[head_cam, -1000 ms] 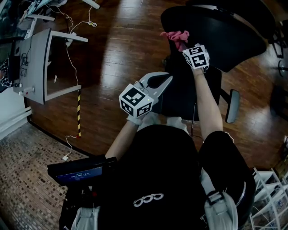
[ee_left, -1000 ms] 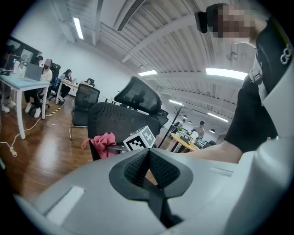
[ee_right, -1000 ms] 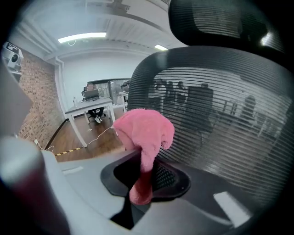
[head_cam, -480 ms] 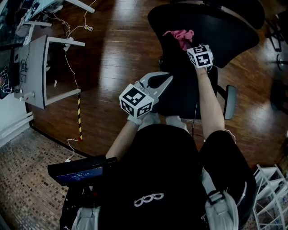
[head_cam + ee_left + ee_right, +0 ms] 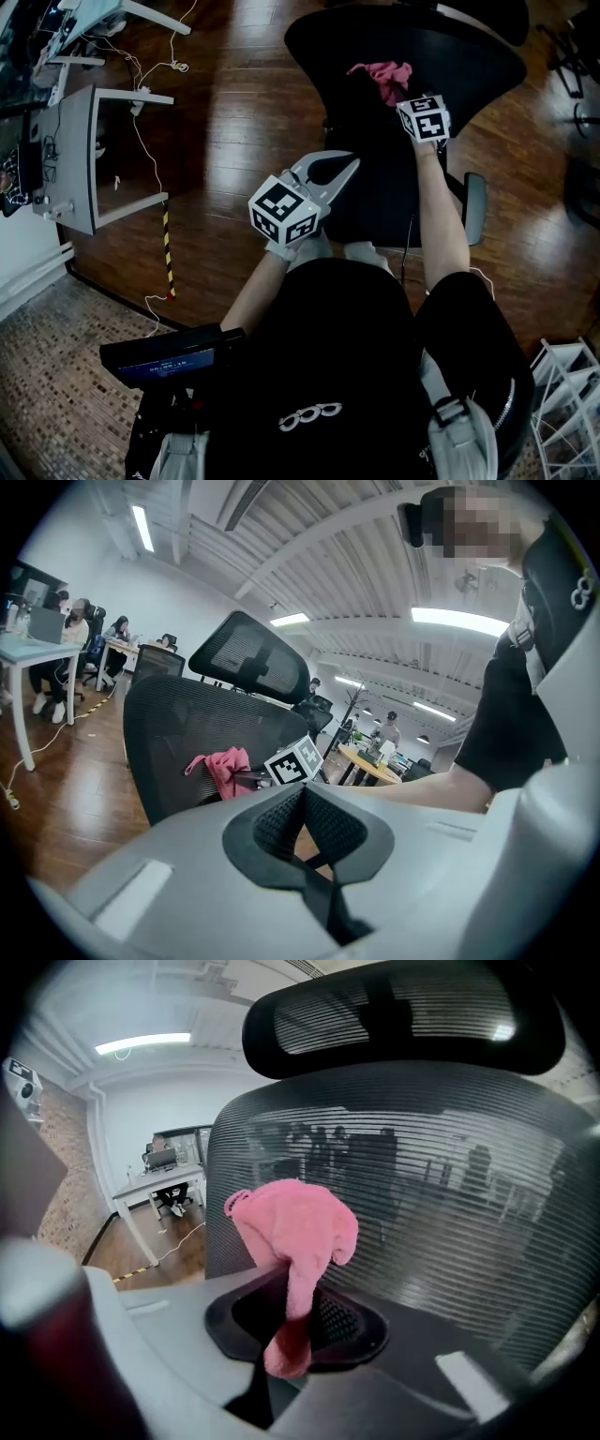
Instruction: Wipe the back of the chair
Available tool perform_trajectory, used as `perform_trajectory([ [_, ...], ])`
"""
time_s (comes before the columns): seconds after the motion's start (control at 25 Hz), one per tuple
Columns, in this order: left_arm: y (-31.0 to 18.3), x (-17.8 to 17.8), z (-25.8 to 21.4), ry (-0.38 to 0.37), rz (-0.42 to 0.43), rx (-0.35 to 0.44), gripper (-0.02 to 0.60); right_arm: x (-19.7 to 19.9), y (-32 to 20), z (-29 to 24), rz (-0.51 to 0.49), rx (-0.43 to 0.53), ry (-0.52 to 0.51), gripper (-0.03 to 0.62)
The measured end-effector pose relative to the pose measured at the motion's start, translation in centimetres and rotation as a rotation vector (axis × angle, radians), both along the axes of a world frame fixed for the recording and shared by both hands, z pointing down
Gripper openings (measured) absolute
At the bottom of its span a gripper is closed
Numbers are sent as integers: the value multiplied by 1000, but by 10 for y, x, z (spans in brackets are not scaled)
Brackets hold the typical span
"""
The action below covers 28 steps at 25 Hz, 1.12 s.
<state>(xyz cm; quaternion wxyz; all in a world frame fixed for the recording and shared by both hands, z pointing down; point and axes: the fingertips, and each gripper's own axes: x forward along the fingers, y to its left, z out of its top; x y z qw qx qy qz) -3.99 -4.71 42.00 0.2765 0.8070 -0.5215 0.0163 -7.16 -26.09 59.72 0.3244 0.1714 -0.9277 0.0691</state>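
Note:
The black mesh chair back (image 5: 459, 56) stands in front of me, with its headrest (image 5: 403, 1016) above it in the right gripper view. My right gripper (image 5: 396, 96) is shut on a pink cloth (image 5: 380, 77) and holds it against the mesh; the cloth (image 5: 295, 1227) bunches above the jaws and a strip of it hangs down between them. My left gripper (image 5: 328, 169) hangs lower, nearer my body, jaws shut with nothing in them. In the left gripper view the chair back (image 5: 187, 728), the cloth (image 5: 223, 766) and the right gripper's marker cube (image 5: 295, 759) are ahead.
A white desk (image 5: 75, 141) with trailing cables stands at the left on the wooden floor. A yellow-black striped strip (image 5: 167, 239) lies beside it. The chair's armrest (image 5: 475, 206) sticks out at the right. A white rack (image 5: 562, 394) is at the bottom right. People sit at desks (image 5: 37, 644) far off.
My right gripper has slid a little to the right across the chair back with the pink cloth. The chair back has shifted left in the head view. The left gripper has stayed put.

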Motion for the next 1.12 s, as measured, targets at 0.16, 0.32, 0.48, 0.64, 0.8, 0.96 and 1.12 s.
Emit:
perform_trajectory([
  [0.16, -8, 12, 0, 3, 21, -4, -9, 20, -14, -1, 32, 1, 3, 43],
  [0.32, -17, 25, 0, 4, 43, -5, -9, 40, -28, -2, 64, 3, 3, 43],
  [0.48, -23, 38, 1, 5, 62, -8, -9, 63, -40, -1, 97, 4, 7, 43],
  [0.64, -29, 48, 0, 4, 74, -8, -9, 85, -54, -1, 128, 4, 13, 43],
  [0.8, -33, 57, 2, 1, 84, -11, -9, 107, -65, 2, 159, 5, 20, 43],
  [0.96, -39, 60, -1, 0, 87, -15, -9, 122, -79, 1, 187, 4, 23, 43],
  [1.12, -40, 65, 2, -6, 87, -19, -9, 139, -88, 6, 216, 1, 22, 43],
])
